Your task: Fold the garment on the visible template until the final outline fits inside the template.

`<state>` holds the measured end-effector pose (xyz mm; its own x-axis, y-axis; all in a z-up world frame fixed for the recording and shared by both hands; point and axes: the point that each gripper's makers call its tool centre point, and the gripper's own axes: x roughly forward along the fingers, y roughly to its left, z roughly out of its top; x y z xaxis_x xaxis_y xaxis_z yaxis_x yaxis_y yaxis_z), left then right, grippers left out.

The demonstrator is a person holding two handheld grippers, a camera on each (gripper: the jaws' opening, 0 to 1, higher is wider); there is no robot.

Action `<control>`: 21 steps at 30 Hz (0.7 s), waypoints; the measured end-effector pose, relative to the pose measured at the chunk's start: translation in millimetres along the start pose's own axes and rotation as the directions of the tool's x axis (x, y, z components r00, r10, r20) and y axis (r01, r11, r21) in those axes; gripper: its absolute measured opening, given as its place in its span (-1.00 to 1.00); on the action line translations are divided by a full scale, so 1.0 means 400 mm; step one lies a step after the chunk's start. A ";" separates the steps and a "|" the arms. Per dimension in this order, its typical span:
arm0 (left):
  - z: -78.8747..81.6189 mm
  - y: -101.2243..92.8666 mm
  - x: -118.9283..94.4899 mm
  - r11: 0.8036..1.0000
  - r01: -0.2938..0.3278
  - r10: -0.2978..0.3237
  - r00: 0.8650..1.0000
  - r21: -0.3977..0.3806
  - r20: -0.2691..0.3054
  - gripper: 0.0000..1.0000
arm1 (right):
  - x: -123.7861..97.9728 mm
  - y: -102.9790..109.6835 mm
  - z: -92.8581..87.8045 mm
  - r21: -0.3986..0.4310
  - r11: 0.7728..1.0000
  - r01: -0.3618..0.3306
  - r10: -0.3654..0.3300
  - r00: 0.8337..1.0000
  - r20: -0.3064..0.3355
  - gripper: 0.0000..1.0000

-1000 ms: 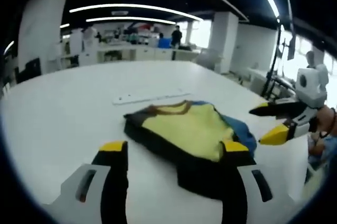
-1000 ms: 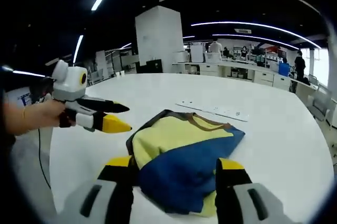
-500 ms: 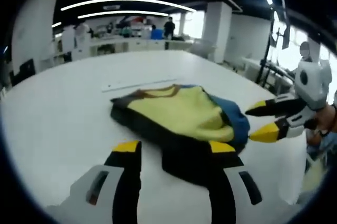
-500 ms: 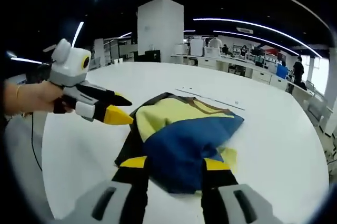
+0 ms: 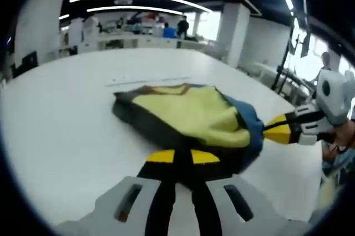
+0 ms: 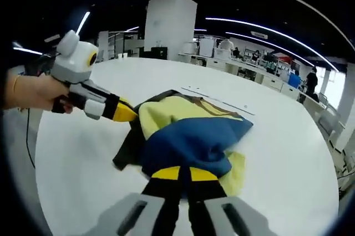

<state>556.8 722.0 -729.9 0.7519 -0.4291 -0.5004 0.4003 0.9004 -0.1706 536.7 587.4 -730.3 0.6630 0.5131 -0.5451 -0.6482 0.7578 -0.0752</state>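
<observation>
Clamping both left gripper (image 5: 182, 157) and right gripper (image 6: 184, 173), jaws together, apparently on opposite near edges of garment (image 5: 188, 115) stretching ahead between them.

Yellow, blue and black garment (image 5: 188, 117), partly folded, bunched on white table (image 5: 61, 114)

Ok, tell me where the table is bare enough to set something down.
Bare white table lies left of the garment and beyond the template strip. It is crowded at the garment's near edges, where the left gripper and right gripper meet it.
</observation>
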 end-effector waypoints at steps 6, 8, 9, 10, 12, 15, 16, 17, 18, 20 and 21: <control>-0.006 0.009 -0.002 1.000 -0.002 0.002 1.000 -0.001 -0.005 -1.00 | 0.003 0.000 0.002 0.013 1.000 -0.005 0.005 1.000 0.003 -1.00; -0.002 0.012 -0.008 1.000 -0.006 0.006 1.000 0.010 -0.001 -1.00 | -0.003 -0.002 0.007 0.014 1.000 -0.006 0.006 1.000 0.005 -1.00; 0.002 0.014 -0.012 1.000 -0.010 0.010 1.000 0.013 0.005 -1.00 | -0.006 -0.003 0.009 0.013 1.000 -0.006 0.006 1.000 0.008 -1.00; 0.011 0.012 -0.019 1.000 -0.011 0.011 1.000 0.021 0.011 -1.00 | -0.010 -0.005 0.014 0.013 1.000 -0.006 0.005 1.000 0.014 -1.00; 0.019 0.018 -0.025 0.999 -0.015 0.015 1.000 0.030 0.017 -1.00 | -0.017 -0.012 0.021 0.011 1.000 0.001 -0.001 1.000 0.021 -1.00; 0.032 0.026 -0.035 0.999 -0.024 0.023 0.999 0.038 0.028 -1.00 | -0.028 -0.023 0.036 0.013 1.000 0.008 -0.008 0.999 0.036 -1.00; 0.035 0.032 -0.038 0.999 -0.029 0.028 0.999 0.037 0.031 -1.00 | -0.031 -0.030 0.042 0.018 1.000 0.013 -0.014 0.999 0.043 -1.00; 0.039 0.038 -0.043 0.999 -0.036 0.034 0.999 0.036 0.035 -1.00 | -0.034 -0.034 0.047 0.022 1.000 0.014 -0.015 0.999 0.050 -1.00; 0.043 0.039 -0.045 0.999 -0.039 0.038 0.999 0.036 0.038 -1.00 | -0.036 -0.036 0.052 0.028 1.000 0.013 -0.014 0.998 0.056 -1.00; 0.051 0.046 -0.050 0.998 -0.051 0.050 0.998 0.041 0.045 -1.00 | -0.044 -0.048 0.067 0.038 0.999 0.021 -0.024 0.997 0.071 -1.00; 0.057 0.053 -0.055 0.997 -0.061 0.059 0.997 0.045 0.046 -1.00 | -0.047 -0.054 0.071 0.037 0.999 0.026 -0.029 0.997 0.075 -1.00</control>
<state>560.6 748.9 -703.1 0.7976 -0.3781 -0.4699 0.3769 0.9207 -0.1011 549.0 572.8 -694.5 0.7080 0.5197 -0.4782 -0.6163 0.7853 -0.0589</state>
